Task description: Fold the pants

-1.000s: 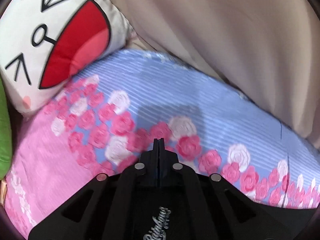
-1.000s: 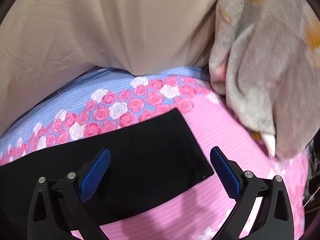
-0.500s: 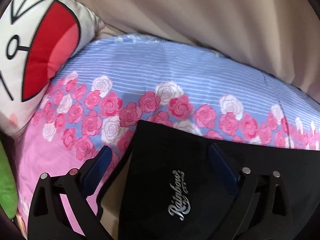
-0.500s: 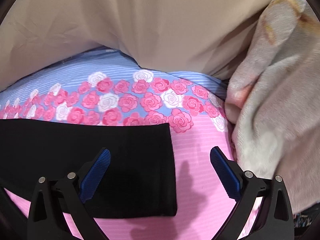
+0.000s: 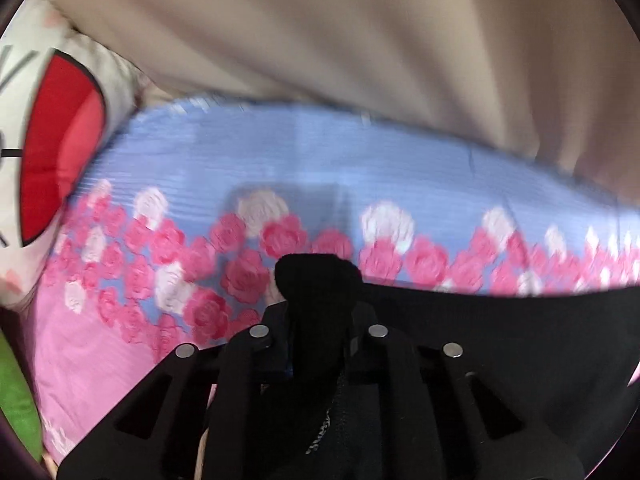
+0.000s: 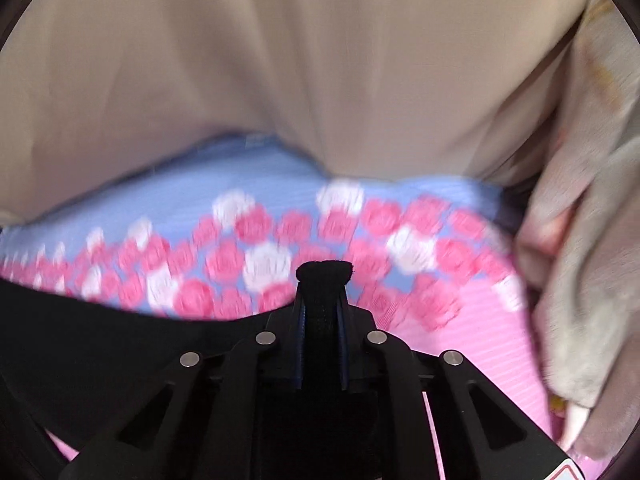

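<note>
Black pants (image 5: 500, 340) lie across a floral bedsheet (image 5: 320, 168), stretching off to the right in the left wrist view. My left gripper (image 5: 318, 304) has its jaws closing on a bunched edge of the pants, and a fold of black cloth sticks up between the pads. In the right wrist view the pants (image 6: 100, 340) run off to the left. The jaws of my right gripper (image 6: 323, 300) are closing on the other end of the same edge, with a black tuft pinched between the blue pads. Both views are motion-blurred.
A beige cloth (image 5: 320, 40) hangs behind the bed in both views. A white pillow with a red mouth print (image 5: 60, 152) lies at the left, with something green (image 5: 16, 396) below it. A grey fleece blanket (image 6: 592, 260) is heaped at the right on the bedsheet (image 6: 160, 200).
Half a second ago both grippers stood wide open over the pants' edge. Now each has closed on the black cloth. The left one was shut and empty a second ago.
</note>
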`<state>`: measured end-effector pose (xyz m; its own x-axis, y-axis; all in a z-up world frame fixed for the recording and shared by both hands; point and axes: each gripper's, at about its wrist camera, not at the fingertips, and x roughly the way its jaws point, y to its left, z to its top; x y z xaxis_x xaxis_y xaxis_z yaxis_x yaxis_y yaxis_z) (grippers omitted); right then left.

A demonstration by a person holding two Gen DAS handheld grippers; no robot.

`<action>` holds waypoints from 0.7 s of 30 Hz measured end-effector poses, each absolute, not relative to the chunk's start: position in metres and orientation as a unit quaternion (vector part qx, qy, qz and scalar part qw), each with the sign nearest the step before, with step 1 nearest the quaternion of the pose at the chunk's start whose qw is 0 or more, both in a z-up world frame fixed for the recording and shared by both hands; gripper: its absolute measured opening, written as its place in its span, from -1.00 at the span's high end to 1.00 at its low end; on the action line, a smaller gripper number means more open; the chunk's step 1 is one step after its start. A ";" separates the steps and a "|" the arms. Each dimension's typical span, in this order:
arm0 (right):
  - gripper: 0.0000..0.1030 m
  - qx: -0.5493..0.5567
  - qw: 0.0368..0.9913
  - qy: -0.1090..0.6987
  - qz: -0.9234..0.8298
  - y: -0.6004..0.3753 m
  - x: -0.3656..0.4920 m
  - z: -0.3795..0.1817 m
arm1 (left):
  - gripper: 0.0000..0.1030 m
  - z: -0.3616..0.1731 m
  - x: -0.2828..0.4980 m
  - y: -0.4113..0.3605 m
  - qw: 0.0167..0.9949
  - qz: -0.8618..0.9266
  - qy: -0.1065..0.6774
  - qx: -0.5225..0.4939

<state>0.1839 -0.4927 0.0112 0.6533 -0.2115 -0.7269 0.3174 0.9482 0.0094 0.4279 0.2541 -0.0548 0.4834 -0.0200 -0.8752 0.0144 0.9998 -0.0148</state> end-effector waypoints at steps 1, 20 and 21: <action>0.80 0.071 0.912 0.375 -0.150 -0.491 0.180 0.021 | 0.72 -0.042 0.423 0.257 0.870 -0.010 0.492 -0.012; 0.77 0.106 0.962 0.233 -0.093 -0.440 -0.065 0.068 | 0.69 -0.006 0.164 0.340 0.929 -0.037 0.358 -0.083; 0.76 0.108 0.955 0.258 -0.098 -0.438 -0.075 0.051 | 0.65 -0.020 0.158 0.344 0.926 -0.031 0.367 -0.078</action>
<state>-0.0749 -0.4384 0.0513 0.8474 -0.1319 -0.5143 0.2435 0.9573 0.1557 0.1578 0.3442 -0.0200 0.7288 -0.1144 -0.6751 -0.0004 0.9859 -0.1676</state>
